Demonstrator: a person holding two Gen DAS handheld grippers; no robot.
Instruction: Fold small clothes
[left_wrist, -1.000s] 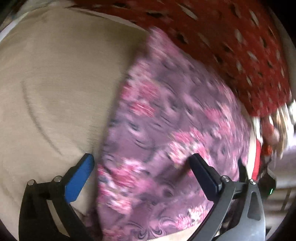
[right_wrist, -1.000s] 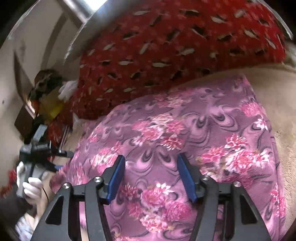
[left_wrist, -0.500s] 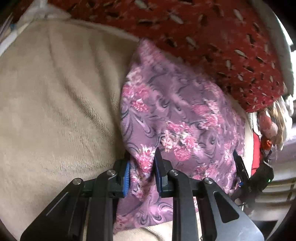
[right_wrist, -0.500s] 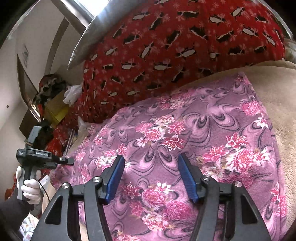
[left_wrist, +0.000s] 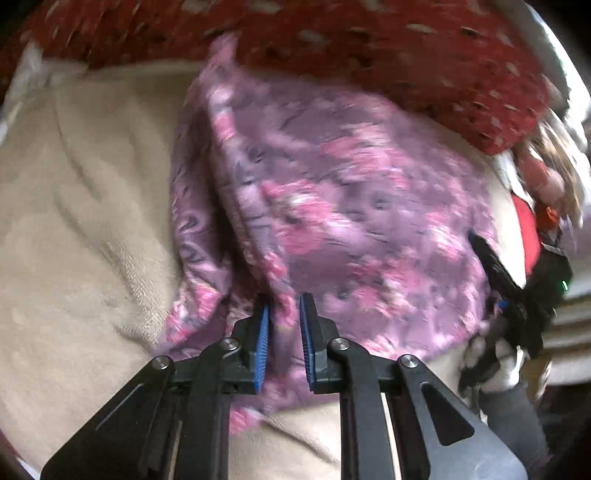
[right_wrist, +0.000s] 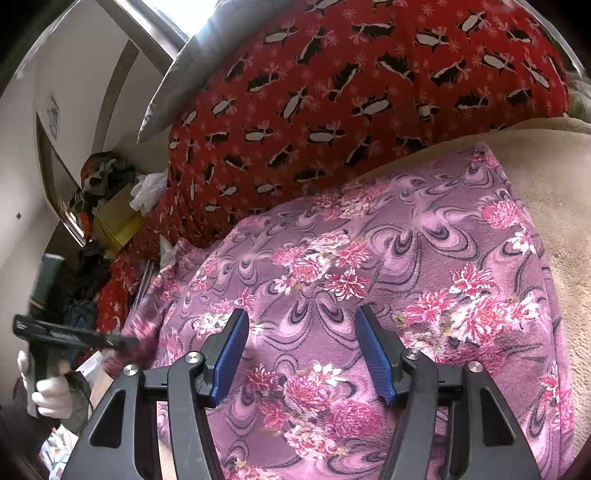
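Blue pads line the fingers (left_wrist: 263, 336) of the left gripper (left_wrist: 283, 334) at the bottom centre of the left wrist view; the two fingers are pinched together on a raised fold of the purple floral garment (left_wrist: 343, 206), which bunches up between them; the picture is blurred, so the fabric's edges are soft. The garment spreads from the fingers up toward the middle of the frame, with a second layer showing along its left edge; it lies on a beige fleece blanket (left_wrist: 81, 206) that fills the left half. Behind, across the top, sits a red patterned pillow (left_wrist: 369, 48).

In the right wrist view, the right gripper (right_wrist: 301, 350) sits at the bottom centre, its blue-padded fingers (right_wrist: 232, 343) spread apart and gripping nothing, poised over the garment (right_wrist: 388, 258); whether the tips touch the cloth I cannot tell. The garment covers the centre and lower right of this frame; the beige blanket (right_wrist: 554, 192) shows at the right edge; the red pillow (right_wrist: 369, 92), printed with penguins, fills the top. At the lower left edge, a white-gloved hand (right_wrist: 51, 395) grips the left gripper's black handle.
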